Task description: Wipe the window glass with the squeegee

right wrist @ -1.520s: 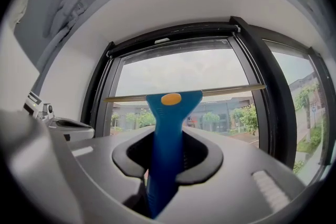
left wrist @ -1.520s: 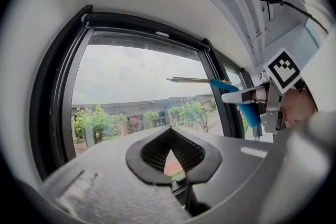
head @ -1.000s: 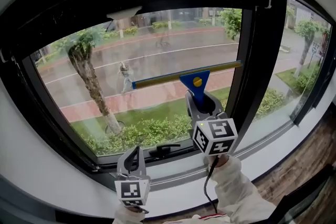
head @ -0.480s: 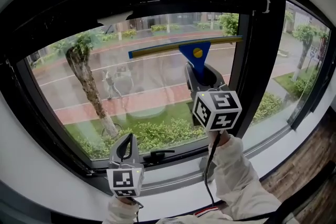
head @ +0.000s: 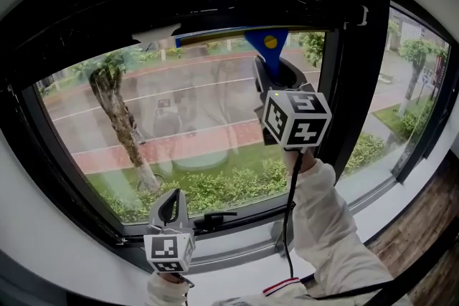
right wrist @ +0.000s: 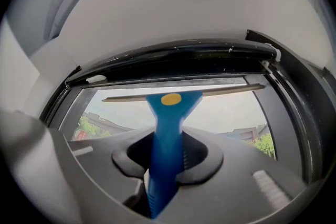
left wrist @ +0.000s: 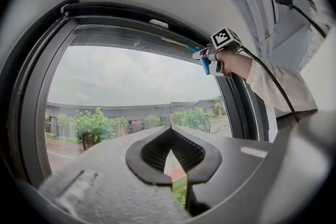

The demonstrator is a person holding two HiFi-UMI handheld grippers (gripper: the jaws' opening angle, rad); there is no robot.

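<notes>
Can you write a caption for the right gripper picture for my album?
Right gripper holds a blue squeegee at the top of the window glass.

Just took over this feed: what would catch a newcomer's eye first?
The blue plastic squeegee with a yellow dot, clamped in the right claw, sits at the top edge of the black-framed window glass. The left claw, shut and empty, hangs low near the black window handle.

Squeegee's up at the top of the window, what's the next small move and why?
Probably draw the right gripper straight down, blade pressed to the glass. It is shut on the squeegee by its blue handle, and the blade lies level along the pane's top edge, so the glass lies below.
</notes>
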